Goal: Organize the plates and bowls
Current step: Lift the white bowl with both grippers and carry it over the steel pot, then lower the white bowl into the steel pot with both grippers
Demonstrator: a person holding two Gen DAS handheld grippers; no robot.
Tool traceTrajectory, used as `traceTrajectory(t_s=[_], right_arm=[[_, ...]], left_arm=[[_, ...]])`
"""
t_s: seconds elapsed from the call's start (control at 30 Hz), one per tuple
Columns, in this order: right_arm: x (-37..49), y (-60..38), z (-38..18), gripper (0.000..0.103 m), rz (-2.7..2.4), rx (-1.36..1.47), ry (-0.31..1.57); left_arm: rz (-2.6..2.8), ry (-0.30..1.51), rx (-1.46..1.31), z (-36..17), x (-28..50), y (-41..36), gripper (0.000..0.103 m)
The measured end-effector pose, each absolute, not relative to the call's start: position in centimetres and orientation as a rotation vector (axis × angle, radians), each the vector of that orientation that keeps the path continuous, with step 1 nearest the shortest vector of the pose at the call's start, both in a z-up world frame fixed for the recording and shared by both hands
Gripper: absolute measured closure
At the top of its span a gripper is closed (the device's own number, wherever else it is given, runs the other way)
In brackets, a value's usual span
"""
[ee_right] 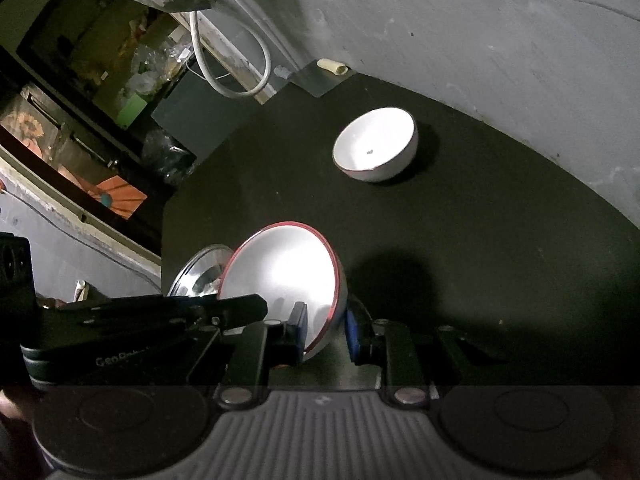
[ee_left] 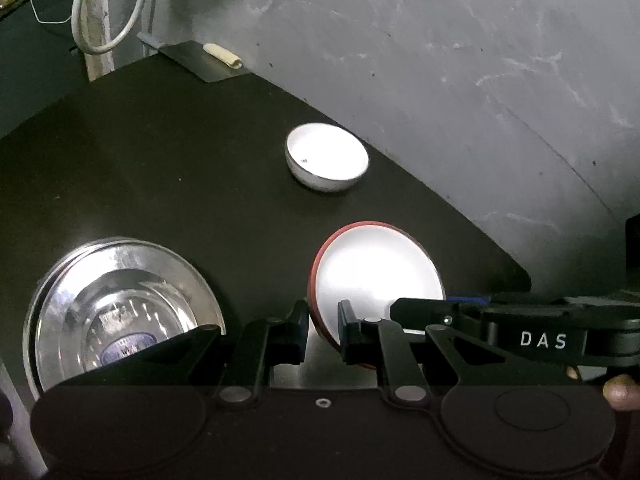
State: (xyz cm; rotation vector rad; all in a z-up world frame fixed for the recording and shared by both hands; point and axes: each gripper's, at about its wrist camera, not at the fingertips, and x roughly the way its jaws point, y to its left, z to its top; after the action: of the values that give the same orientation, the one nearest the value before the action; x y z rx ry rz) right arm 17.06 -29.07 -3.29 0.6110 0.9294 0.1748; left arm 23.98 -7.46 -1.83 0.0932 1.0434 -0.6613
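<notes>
A red-rimmed white bowl (ee_left: 376, 272) is tilted above the black table (ee_left: 160, 160). My left gripper (ee_left: 323, 320) is shut on its near-left rim, one finger inside and one outside. My right gripper (ee_right: 326, 330) is shut on the opposite rim of the same bowl (ee_right: 284, 272). The right gripper's body shows at the right of the left wrist view. A plain white bowl (ee_left: 326, 158) stands upright farther back near the wall; it also shows in the right wrist view (ee_right: 376, 144). Stacked steel plates (ee_left: 116, 304) lie at the left and show in the right wrist view (ee_right: 200, 272).
A grey wall (ee_left: 460, 80) runs along the table's far right side. A white hose (ee_left: 108, 12) loops at the back left. A small cream roll (ee_left: 222, 55) lies on a grey sheet at the table's back corner. Cluttered shelves (ee_right: 100, 60) stand beyond the table's left edge.
</notes>
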Motion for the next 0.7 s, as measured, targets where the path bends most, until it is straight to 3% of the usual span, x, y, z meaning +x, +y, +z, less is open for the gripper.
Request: traceTrajectory(t_s=[0.7], right_arm=[[15.7, -28.7, -3.6, 0.079, 0.204, 0.59, 0.989]], left_arm=[[-0.663, 1.108, 0.103, -2.6, 22.4, -6.8, 0.086]])
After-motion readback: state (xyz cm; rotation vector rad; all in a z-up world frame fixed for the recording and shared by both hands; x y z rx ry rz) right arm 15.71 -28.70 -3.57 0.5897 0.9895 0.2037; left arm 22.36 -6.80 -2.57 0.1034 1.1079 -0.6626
